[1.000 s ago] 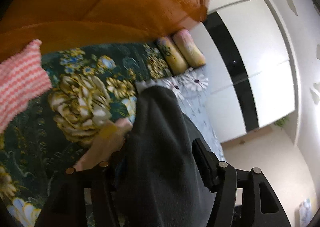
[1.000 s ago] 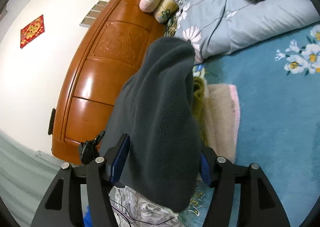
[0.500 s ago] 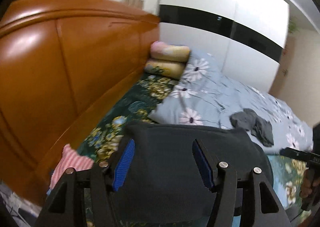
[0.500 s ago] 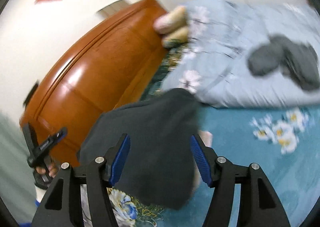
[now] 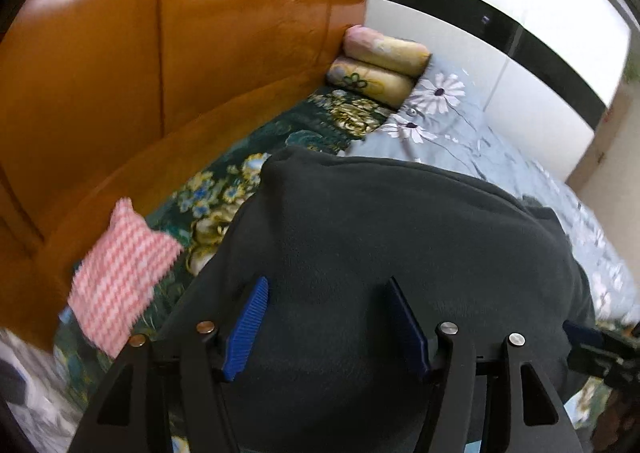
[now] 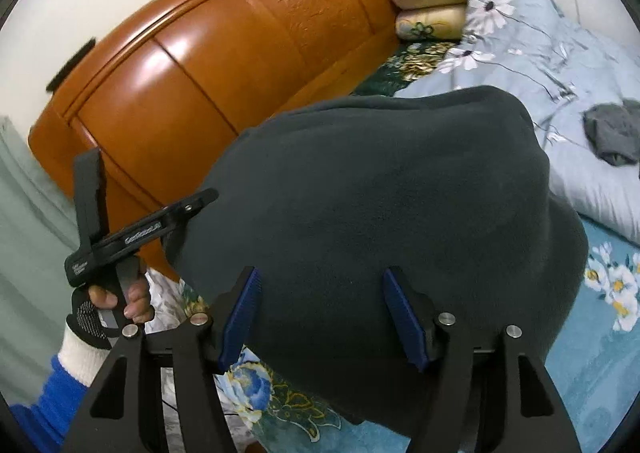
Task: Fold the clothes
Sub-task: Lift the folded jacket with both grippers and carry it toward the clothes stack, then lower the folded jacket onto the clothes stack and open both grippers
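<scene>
A dark grey fleece garment (image 5: 380,253) fills the middle of both wrist views and also shows in the right wrist view (image 6: 380,205). It lies bunched over and between the fingers of both grippers. My left gripper (image 5: 326,323) stands open, with the fleece between its blue pads. My right gripper (image 6: 320,315) is open the same way, fleece draped across it. The left gripper's handle (image 6: 132,233) and the person's hand show at the left of the right wrist view. Another dark grey garment (image 6: 612,133) lies on the grey duvet.
An orange wooden headboard (image 6: 208,61) runs along the far side. Two rolled pillows (image 5: 380,61) lie against it. A pink-and-white striped cloth (image 5: 120,273) lies on the dark floral blanket (image 5: 280,133). A grey daisy duvet (image 6: 560,65) and teal floral sheet (image 6: 600,313) are to the right.
Both grippers swung round and now face the headboard with the fleece spread wider across their fingers. The fleece hung narrow and long before; now it is broad and bunched.
</scene>
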Demonstrator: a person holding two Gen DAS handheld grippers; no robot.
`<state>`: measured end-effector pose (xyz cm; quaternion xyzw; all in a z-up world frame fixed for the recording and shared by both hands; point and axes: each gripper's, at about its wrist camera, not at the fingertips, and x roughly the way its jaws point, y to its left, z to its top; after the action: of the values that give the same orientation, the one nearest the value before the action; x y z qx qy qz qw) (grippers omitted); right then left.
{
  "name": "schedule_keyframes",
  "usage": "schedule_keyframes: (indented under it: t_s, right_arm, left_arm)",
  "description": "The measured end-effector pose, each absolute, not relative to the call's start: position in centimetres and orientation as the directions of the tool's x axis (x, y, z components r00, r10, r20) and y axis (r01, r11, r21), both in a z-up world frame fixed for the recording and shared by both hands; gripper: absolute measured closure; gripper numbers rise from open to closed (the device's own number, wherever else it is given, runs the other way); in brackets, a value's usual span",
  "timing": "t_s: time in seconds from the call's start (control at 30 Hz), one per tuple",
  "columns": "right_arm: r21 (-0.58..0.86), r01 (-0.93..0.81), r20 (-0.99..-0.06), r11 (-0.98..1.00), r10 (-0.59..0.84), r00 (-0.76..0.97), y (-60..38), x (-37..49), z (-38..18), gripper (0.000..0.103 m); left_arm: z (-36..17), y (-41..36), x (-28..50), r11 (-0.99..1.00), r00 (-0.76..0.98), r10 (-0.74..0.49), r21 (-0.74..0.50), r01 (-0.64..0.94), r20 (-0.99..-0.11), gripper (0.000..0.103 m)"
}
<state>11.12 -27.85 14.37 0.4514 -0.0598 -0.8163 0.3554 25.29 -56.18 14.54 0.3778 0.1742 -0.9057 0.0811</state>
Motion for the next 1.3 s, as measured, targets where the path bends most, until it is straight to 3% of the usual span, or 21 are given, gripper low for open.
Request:
schedule_keyframes:
  t_s: [0.5,0.8,1.07,1.23,1.3]
  right_arm:
    - [0.447,0.495,-0.645,-0.746,-0.651,-0.4,-25.1,11.5,17.3,0.037]
    - [0.393,0.513,-0.652,-0.763,-0.625,-0.43,-22.5,15.0,19.2,0.036]
    - [0.446,0.529,-0.653,-0.722,-0.666,-0.359,-20.1,20.9,17.1,0.032]
    - [0.488,0.449,-0.673,-0.749,-0.65,-0.353,-19.3,22.7,13.7,0.027]
    - [0.486,0.42,-0.682,-0.766,-0.633,-0.366,-19.1,22.9,12.9,0.026]
  left_arm:
    - [16.9,-54.4,24.3,-0.933,-0.661,-0.05,-0.202,0.299,-0.749,0.035]
    - [21.3,-50.6,26.5,-0.956,-0.703,-0.05,-0.169,0.238,-0.71,0.034]
    - [22.9,-43.1,32.6,-0.969,-0.785,0.038,-0.216,0.123,-0.618,0.002]
    - [19.6,-41.0,34.6,-0.962,-0.751,0.037,-0.227,0.152,-0.66,0.0]
    - [17.6,-40.8,34.9,-0.96,-0.702,-0.032,-0.175,0.221,-0.711,0.0]
